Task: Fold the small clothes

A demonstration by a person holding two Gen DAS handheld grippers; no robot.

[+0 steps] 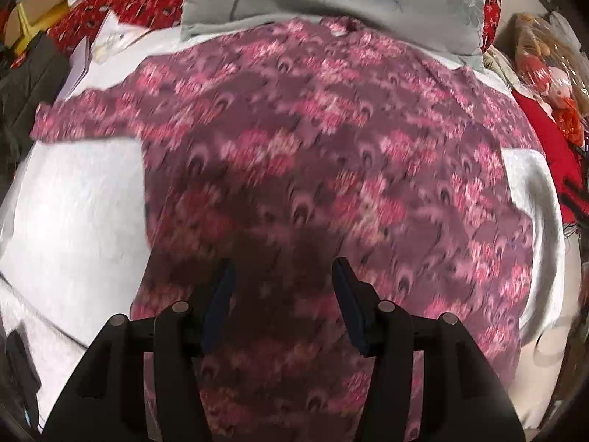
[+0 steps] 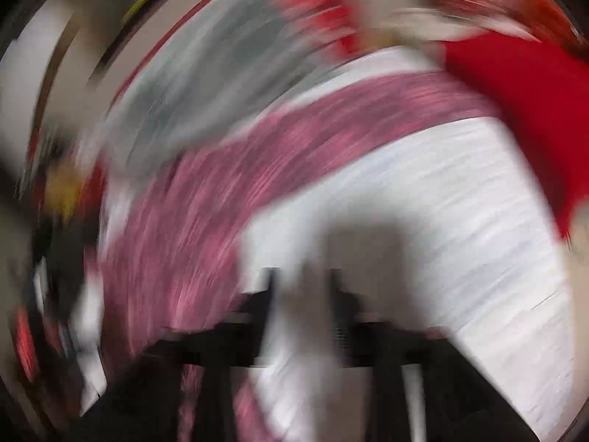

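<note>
Shirt: the purple-pink floral shirt (image 1: 313,154) lies spread on the white sheet (image 1: 73,213), collar toward the grey pillow (image 1: 331,0).
Left gripper (image 1: 282,291): fingers parted, empty, above the hem.
Right gripper (image 2: 303,294): heavily blurred, grip state cannot be told.
Risk: a blurred, swinging approach may snag the sheet along with the fabric, or bunch the shirt.

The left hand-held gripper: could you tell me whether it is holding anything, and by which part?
Nothing is held: the left hand-held gripper is open above the floral garment, with its fingers apart.
</note>
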